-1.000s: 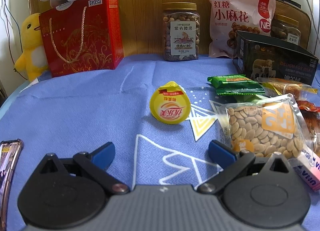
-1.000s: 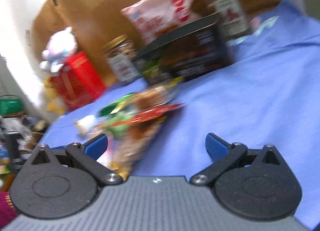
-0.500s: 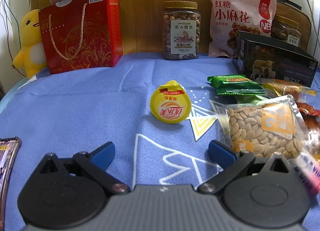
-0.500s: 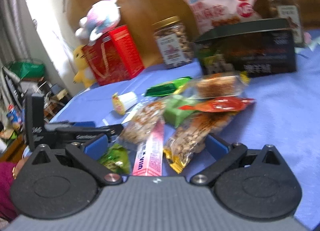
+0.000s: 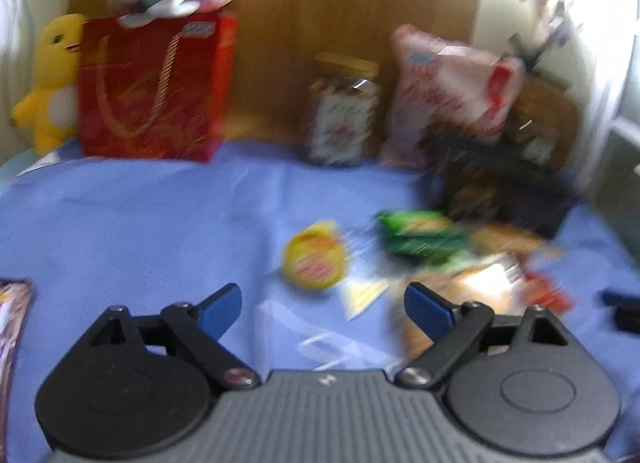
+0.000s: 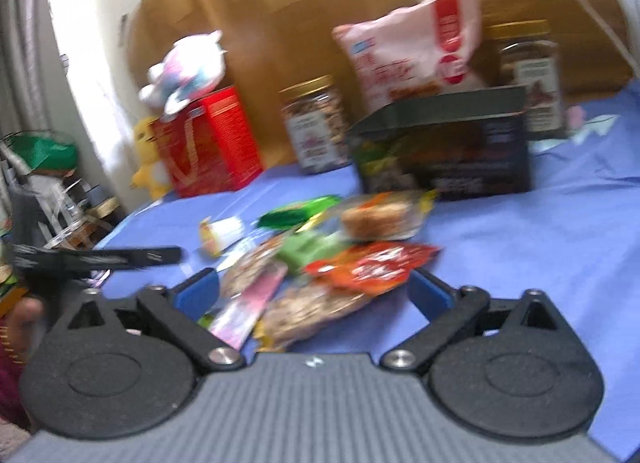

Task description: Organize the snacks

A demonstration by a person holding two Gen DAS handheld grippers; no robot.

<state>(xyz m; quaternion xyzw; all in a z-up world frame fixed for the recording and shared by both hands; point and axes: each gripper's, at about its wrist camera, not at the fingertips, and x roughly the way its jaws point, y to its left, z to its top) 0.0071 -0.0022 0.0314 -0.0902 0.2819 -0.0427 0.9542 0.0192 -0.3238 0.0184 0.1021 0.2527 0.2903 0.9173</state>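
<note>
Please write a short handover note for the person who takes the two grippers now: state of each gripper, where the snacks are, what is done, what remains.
Left gripper: open, empty, above the blue cloth, near the yellow jelly cup. The view is blurred.
Right gripper: open, empty, just in front of the snack pile.
Snacks: loose packets lie in a heap on the cloth, among them the red packet, pink packet, green packet and a nut bag.
At the back: red gift box, nut jar, big pink bag, dark box.
Done: nothing looks sorted yet.
Left: sort the whole heap.
</note>
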